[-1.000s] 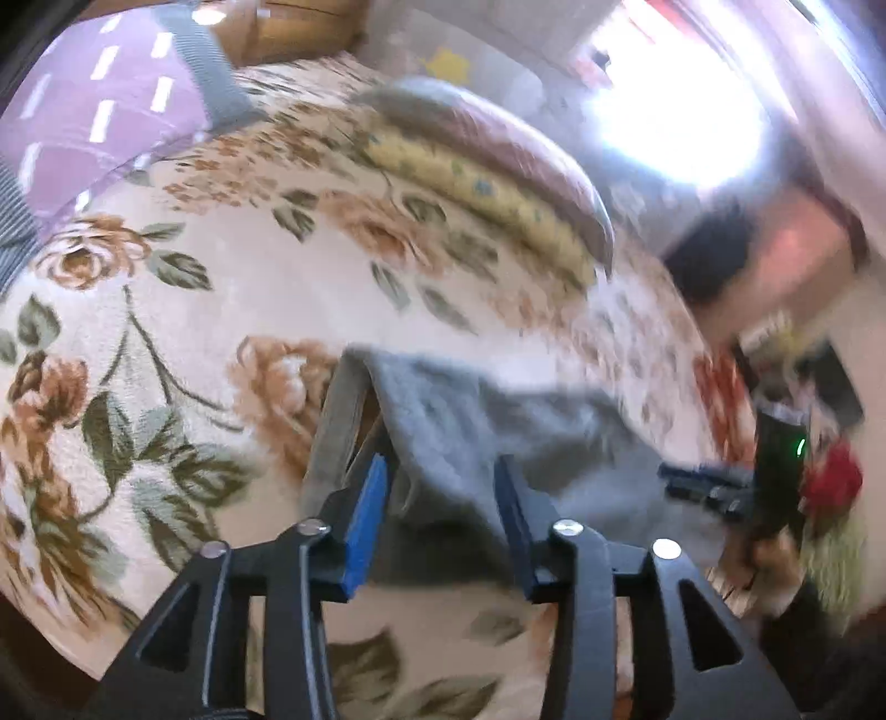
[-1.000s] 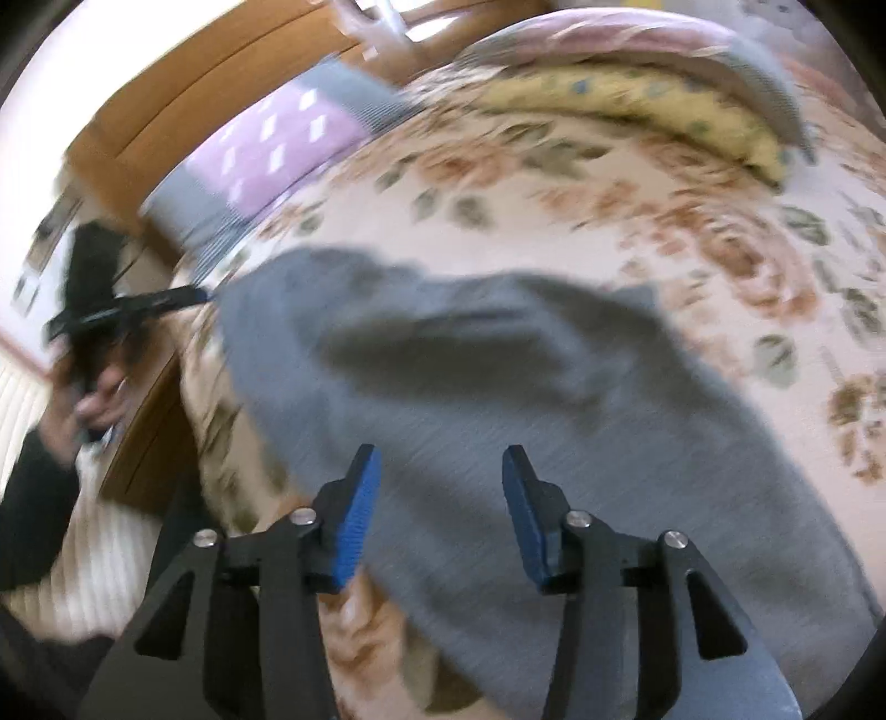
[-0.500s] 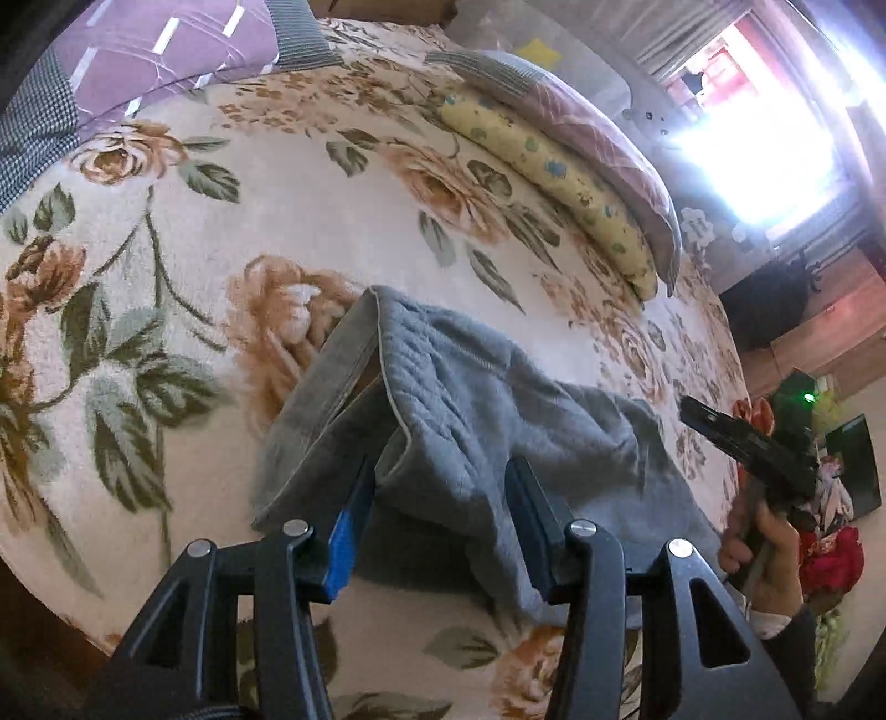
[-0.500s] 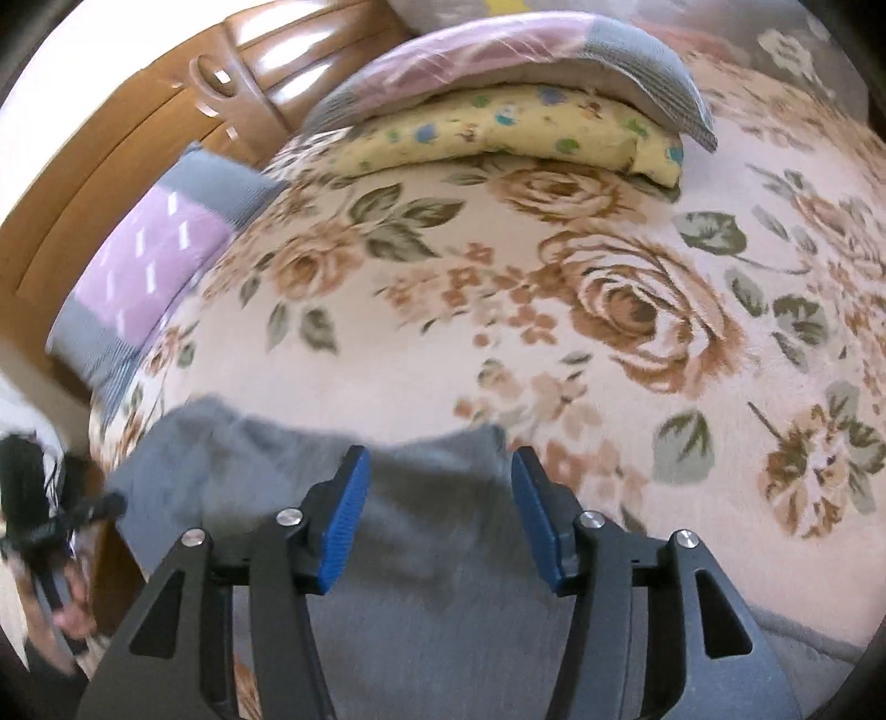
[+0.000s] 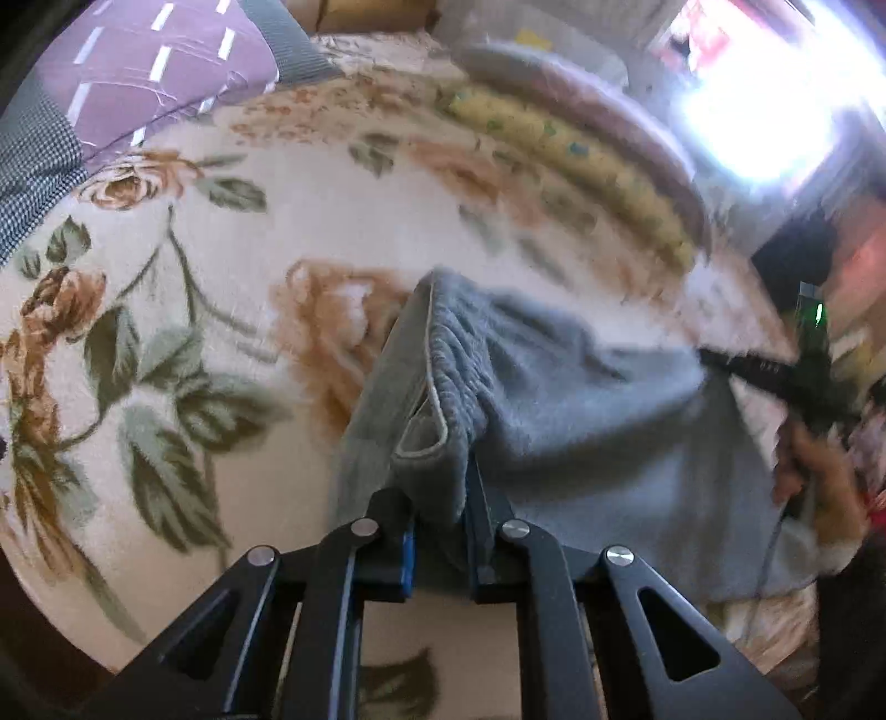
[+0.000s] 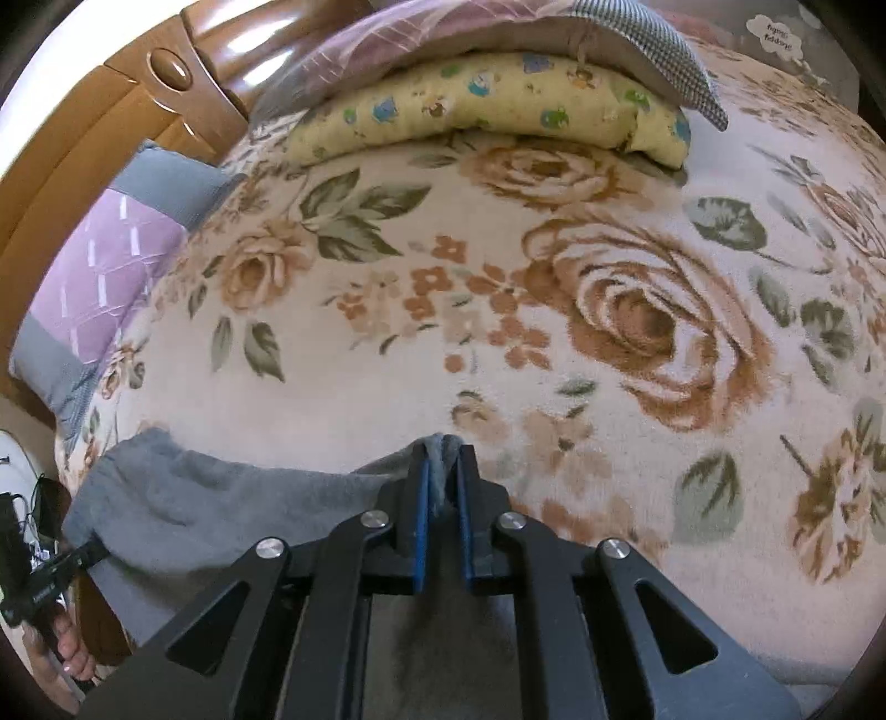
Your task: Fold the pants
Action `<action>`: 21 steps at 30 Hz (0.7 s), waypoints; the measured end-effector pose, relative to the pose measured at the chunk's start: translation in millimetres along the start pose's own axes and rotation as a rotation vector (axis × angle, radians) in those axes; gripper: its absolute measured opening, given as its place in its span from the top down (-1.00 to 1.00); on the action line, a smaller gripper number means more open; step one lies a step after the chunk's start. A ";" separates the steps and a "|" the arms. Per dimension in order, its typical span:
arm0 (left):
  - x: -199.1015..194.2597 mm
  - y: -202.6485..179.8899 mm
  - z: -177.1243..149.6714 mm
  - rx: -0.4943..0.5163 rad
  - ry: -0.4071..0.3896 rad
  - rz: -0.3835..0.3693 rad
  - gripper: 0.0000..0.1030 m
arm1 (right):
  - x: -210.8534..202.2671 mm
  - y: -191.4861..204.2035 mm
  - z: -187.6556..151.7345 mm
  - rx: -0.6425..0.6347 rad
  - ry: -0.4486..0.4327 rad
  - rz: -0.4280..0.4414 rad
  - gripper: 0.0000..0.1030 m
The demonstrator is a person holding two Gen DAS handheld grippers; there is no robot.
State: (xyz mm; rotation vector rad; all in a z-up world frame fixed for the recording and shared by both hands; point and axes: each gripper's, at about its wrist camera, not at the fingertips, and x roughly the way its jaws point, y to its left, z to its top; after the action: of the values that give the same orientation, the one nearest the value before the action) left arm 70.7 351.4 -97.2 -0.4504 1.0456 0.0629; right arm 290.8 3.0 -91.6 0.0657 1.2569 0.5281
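Note:
The grey pants [image 5: 581, 421] lie on a floral blanket [image 5: 221, 266] on a bed. My left gripper [image 5: 440, 498] is shut on the elastic waistband end, which bunches up between its blue pads. My right gripper [image 6: 443, 476] is shut on another edge of the grey pants [image 6: 221, 498], and the cloth stretches away to the left. In the left wrist view the right gripper [image 5: 775, 382] shows at the far right, in a hand, at the pants' edge. In the right wrist view the left gripper [image 6: 50, 576] shows at the far left edge.
A purple and grey pillow [image 6: 99, 277] lies at the head of the bed by the wooden headboard [image 6: 111, 111]. A yellow pillow [image 6: 498, 105] under a pink and checked one [image 6: 554, 33] lies at the far side. A bright window [image 5: 764, 99] glares at upper right.
Both grippers have closed on the pants; half a second ago both were open around the cloth. The waistband is now bunched and lifted in the left gripper.

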 end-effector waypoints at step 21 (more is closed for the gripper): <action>-87.6 -12.1 -3.0 0.064 -0.160 0.033 0.60 | -100.6 -23.0 -111.9 0.099 -0.108 0.085 -0.03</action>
State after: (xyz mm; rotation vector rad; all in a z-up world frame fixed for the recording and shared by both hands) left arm 26.9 353.3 -20.4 -0.3641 0.8955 0.0933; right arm 175.4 -85.3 -46.2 0.2289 1.1776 0.5283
